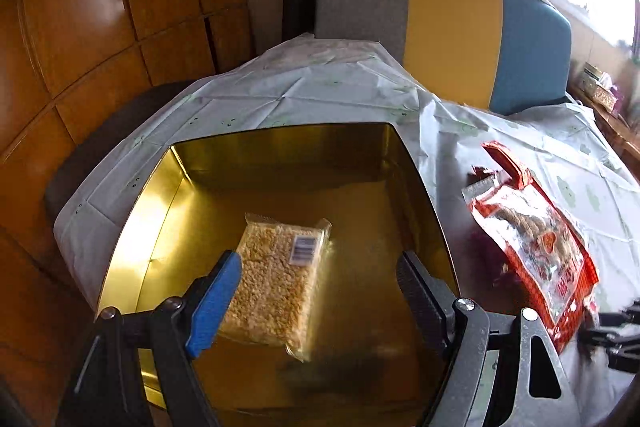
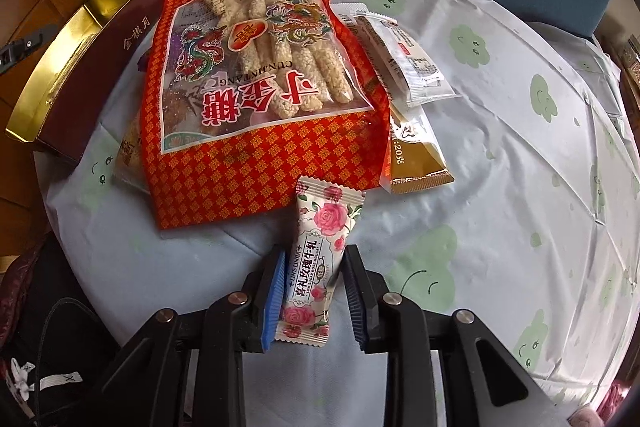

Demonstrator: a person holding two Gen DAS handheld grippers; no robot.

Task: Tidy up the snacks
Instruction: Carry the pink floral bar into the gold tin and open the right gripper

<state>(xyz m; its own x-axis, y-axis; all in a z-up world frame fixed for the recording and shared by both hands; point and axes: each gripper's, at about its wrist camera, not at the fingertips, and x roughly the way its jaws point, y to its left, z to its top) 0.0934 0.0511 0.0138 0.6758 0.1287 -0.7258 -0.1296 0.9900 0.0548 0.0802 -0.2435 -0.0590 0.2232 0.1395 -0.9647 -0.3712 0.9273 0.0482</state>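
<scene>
Gold metal tin (image 1: 200,163) holds one clear-wrapped puffed-grain bar (image 1: 276,267); your left tongs (image 1: 320,291) gape empty above it, your right tongs (image 2: 314,291) clamp the rose-printed nougat packet (image 2: 316,259).

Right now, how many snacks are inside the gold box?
1. A clear packet of puffed rice cake lies flat on the floor of the gold box, under the open left claw. The box's near corners are hidden, so more could be there.

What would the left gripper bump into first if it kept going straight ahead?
Most likely the clear packet of puffed-rice cake lying in the gold tin. The left gripper is open and points down at it; depth is hard to judge.
</scene>
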